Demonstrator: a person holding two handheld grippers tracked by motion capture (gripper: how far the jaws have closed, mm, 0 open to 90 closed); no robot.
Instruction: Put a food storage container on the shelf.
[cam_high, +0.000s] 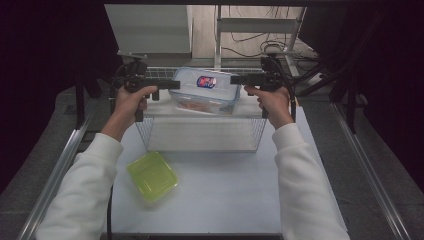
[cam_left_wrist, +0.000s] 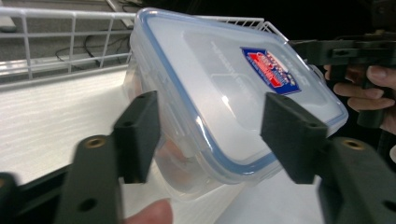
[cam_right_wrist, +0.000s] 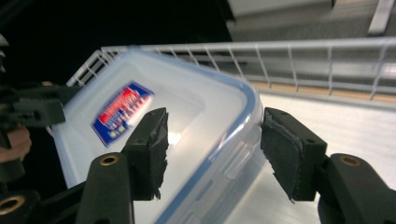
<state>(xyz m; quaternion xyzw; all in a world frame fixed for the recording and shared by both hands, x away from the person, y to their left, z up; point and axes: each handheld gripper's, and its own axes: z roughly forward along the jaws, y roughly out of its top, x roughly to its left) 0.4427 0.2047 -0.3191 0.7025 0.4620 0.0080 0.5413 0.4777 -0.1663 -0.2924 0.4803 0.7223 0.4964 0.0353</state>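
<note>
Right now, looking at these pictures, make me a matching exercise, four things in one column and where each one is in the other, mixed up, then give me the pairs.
Things:
1. clear lidded container
2. green container
3. wire basket
4. red and blue label

Places:
A. on the white table, near the person's left sleeve
B. on the lid of the clear container
C. held tilted between the left gripper and the right gripper, above the basket
D. standing on the table beyond the green container

Pairs: 1-C, 2-A, 3-D, 4-B
</note>
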